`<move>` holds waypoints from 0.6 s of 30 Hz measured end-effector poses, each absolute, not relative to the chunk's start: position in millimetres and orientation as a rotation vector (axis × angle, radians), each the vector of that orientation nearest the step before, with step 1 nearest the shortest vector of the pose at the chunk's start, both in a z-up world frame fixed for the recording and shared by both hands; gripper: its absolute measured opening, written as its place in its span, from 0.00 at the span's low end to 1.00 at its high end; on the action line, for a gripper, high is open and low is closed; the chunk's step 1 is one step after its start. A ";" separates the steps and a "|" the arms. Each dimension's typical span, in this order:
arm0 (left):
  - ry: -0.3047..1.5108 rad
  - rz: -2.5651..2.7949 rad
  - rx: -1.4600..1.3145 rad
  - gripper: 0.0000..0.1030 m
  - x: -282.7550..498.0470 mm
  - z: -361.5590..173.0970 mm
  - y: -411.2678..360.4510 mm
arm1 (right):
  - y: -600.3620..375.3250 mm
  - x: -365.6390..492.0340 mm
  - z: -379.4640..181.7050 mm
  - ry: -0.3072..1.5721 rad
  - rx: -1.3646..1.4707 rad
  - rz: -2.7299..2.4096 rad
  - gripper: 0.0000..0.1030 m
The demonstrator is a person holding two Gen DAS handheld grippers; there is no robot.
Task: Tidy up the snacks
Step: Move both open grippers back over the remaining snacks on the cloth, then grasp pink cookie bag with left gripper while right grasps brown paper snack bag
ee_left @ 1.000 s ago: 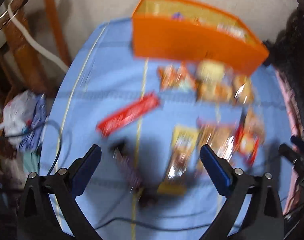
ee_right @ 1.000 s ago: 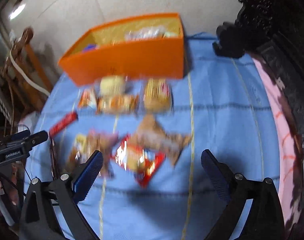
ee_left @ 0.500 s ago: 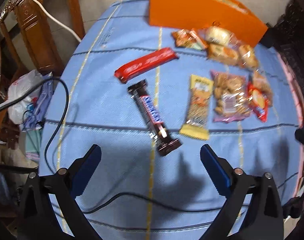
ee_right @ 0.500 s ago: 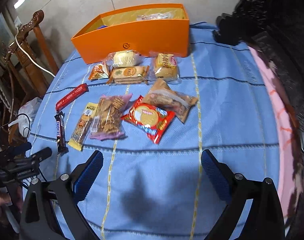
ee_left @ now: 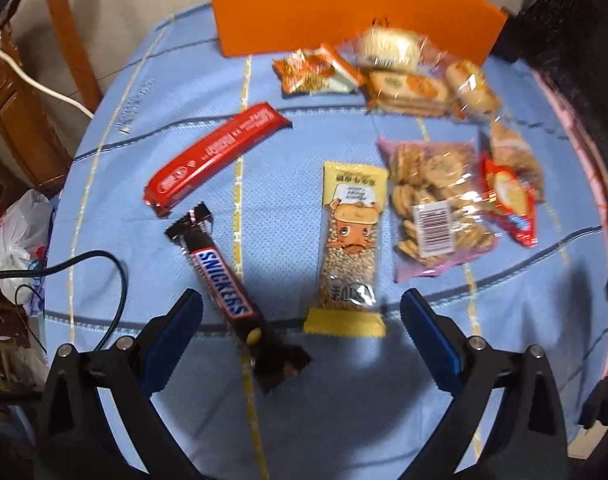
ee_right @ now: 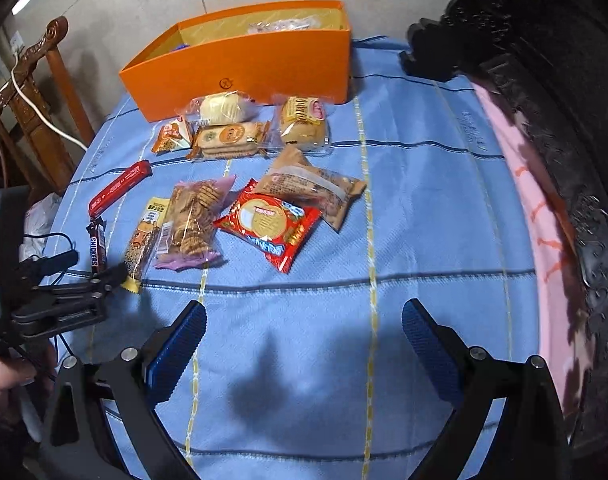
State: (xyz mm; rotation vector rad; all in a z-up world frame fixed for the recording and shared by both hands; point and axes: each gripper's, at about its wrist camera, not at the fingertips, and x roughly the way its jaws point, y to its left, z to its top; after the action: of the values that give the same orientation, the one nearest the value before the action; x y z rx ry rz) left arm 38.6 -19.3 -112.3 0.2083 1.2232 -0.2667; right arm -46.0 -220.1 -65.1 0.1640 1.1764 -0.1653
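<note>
Several wrapped snacks lie on a blue cloth in front of an orange box (ee_right: 240,66) (ee_left: 343,8). My left gripper (ee_left: 302,332) is open and low over the near end of a Snickers bar (ee_left: 224,284), with a yellow peanut bar (ee_left: 351,248) just right of centre. A red bar (ee_left: 214,152) lies further back. My right gripper (ee_right: 304,340) is open above bare cloth, short of a red round-cracker pack (ee_right: 268,224) and a biscuit bag (ee_right: 192,220). Nothing is held.
A wooden chair (ee_right: 36,96) with a white cable stands left of the table. Dark carved furniture (ee_right: 543,80) and a pink edge (ee_right: 543,208) border the right. A black cable (ee_left: 104,280) trails over the cloth at left. A white plastic bag (ee_left: 12,236) hangs beyond the left edge.
Both grippers pulled back from the orange box, then my left one dropped closer to the Snickers and the yellow peanut bar. Both stayed open and empty; the snacks did not move.
</note>
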 end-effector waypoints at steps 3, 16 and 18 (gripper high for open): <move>1.231 -0.257 0.249 0.94 45.5 -121.9 -28.6 | -226.5 -30.0 -72.7 1.182 0.180 -0.145 0.96; 1.323 -0.192 0.162 0.93 72.1 -139.2 -22.2 | -241.1 46.1 -114.5 1.206 -0.096 -0.085 0.96; 1.332 -0.196 0.151 0.91 75.7 -138.9 -20.6 | -240.1 55.9 -119.1 1.211 -0.122 -0.063 0.96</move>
State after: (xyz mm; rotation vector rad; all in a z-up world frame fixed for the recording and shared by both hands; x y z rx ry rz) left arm 75.7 -20.6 -138.9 0.1506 1.3317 -0.1959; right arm 55.9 -240.1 -119.1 -0.1215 1.2111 -0.0631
